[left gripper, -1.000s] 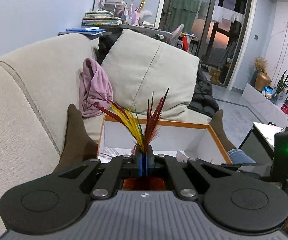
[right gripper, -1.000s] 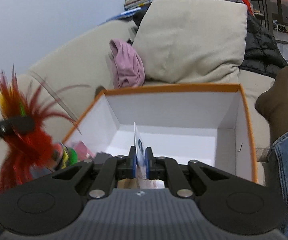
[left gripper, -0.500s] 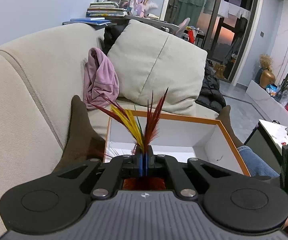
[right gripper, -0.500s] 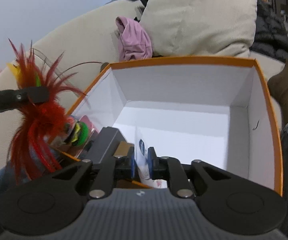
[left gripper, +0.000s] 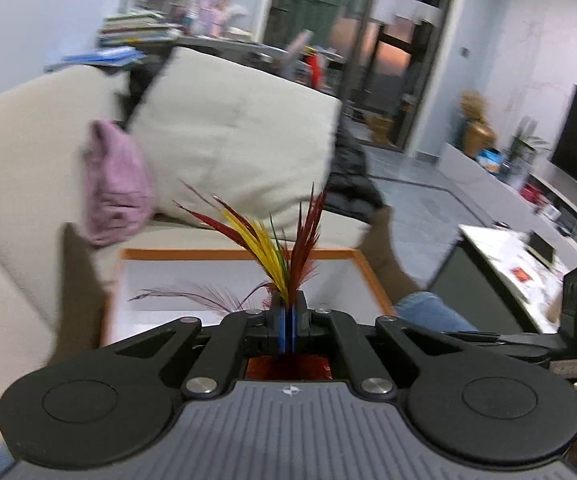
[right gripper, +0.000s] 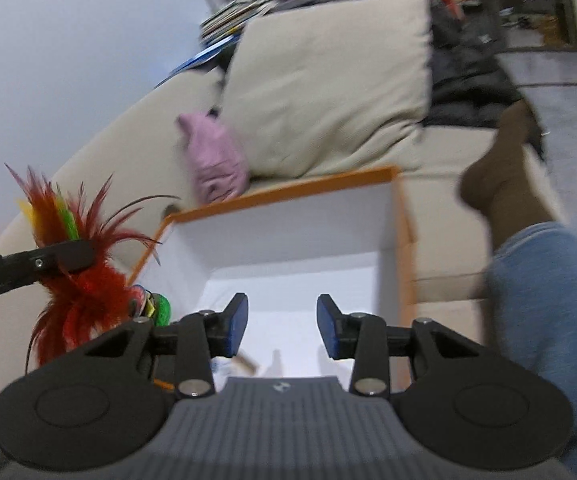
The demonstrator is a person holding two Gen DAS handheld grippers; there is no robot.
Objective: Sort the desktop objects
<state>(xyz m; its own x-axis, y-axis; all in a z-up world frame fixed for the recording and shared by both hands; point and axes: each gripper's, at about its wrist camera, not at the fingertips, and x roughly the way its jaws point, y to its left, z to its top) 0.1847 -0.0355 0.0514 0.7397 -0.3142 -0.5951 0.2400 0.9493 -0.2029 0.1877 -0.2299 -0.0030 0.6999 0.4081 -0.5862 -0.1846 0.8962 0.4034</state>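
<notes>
- The feather toy (left gripper: 284,248) is pinched at its base between the pressed-together blue pads of the left gripper (left gripper: 288,322); its red and yellow plumes fan up and forward past the fingertips.
- Seen from the right wrist, the same toy hangs to the left of the right fingers, outside the box's left wall, with red down trailing below the clamp and something green at its lower end.
- The right gripper (right gripper: 281,330) has its fingers spread wide with nothing between them, poised over the white floor of the orange-rimmed box (right gripper: 288,192). A small flat item, too blurred to name, lies just below the left pad (right gripper: 236,326).
- The box stands ahead of both pairs of fingers; a beige cushion (left gripper: 232,136) and a pink cloth (left gripper: 114,184) lie beyond it.
- To finish well, I judge the left gripper should carry the toy over the rim until the fingertips are inside the walls, lower it, then open, so the light plumes neither snag the edge nor drift out.
- The right gripper should clear the box first.
</notes>
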